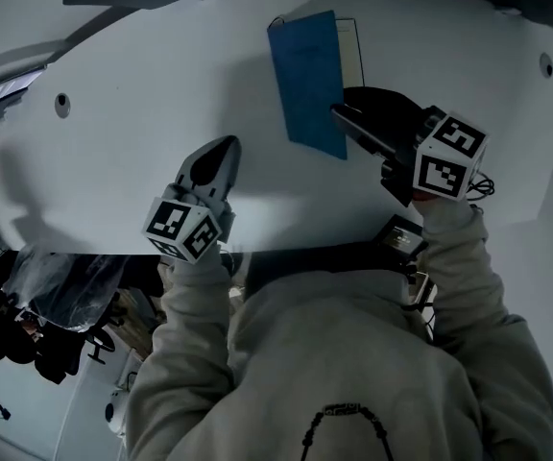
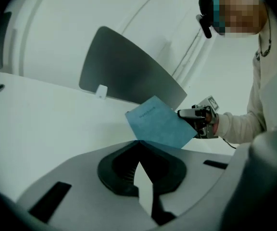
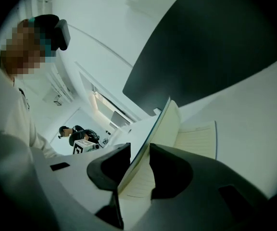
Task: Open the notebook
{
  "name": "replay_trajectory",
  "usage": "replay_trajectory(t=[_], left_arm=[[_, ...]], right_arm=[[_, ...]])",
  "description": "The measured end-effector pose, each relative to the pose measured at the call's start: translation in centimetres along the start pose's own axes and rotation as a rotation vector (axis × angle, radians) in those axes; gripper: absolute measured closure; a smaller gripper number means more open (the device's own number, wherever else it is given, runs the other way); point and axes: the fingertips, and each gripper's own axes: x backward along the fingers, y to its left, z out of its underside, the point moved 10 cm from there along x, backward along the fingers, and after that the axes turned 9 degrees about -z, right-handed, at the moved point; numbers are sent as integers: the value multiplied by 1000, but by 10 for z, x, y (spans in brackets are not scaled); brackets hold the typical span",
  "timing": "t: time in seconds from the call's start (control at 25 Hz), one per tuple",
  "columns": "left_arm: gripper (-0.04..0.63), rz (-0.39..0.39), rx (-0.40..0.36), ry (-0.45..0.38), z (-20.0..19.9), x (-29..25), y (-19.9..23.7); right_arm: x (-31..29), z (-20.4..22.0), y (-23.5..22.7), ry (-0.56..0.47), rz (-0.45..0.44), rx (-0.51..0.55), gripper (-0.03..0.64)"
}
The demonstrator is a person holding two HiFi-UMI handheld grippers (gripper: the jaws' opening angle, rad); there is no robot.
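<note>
Finding: the notebook is lying at the upper centre of the head view on the table. The right gripper is pinching the cover at its free edge and holding it raised.

The left gripper is sitting lower left of centre, jaws closed on nothing, well apart from the notebook.

Recommendation: swing the cover in an arc about the spine and keep the pinch light, since pulling sideways would likely drag the whole notebook. The idle gripper could pin the lower pages.

View comparison: the right gripper view is showing the cream inner face and a lined page lying flat. The left gripper view is showing only the blue outer face, tilted up, with print too small to read.
</note>
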Motion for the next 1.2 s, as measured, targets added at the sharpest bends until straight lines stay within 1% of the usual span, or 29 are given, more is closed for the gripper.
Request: replay_trajectory(t=[0.08, 0.16, 0.24, 0.36, 0.56, 0.68, 0.8, 0.88, 1.0, 1.2], left_arm=[[601, -49, 3, -30, 0, 18, 9], [601, -73, 12, -41, 7, 30, 11], [600, -81, 24, -43, 21, 39, 10], [601, -77, 30, -33, 38, 58, 17], [601, -88, 79, -46, 62, 91, 21], [600, -119, 116, -67, 79, 114, 31], [601, -156, 161, -87, 94, 138, 46], [600, -174, 182, -99, 103, 149, 49], [601, -192, 206, -110, 117, 161, 41], [601, -224, 248, -127, 131, 177, 38]], right_arm=[[-10, -5, 12, -6, -26, 13, 480], [-21, -9, 20, -10, -61, 26, 480], [-34, -10, 24, -14, -102, 26, 479], [-63, -5, 34, -31, -146, -13, 479], [-102, -4, 46, 36, -164, -1, 479], [-127, 1, 49, 81, -175, 17, 479], [-152, 6, 45, 98, -188, 6, 480], [-159, 8, 40, 103, -182, 6, 480], [-159, 11, 33, 113, -171, 11, 480], [-178, 14, 25, 164, -180, 26, 480]])
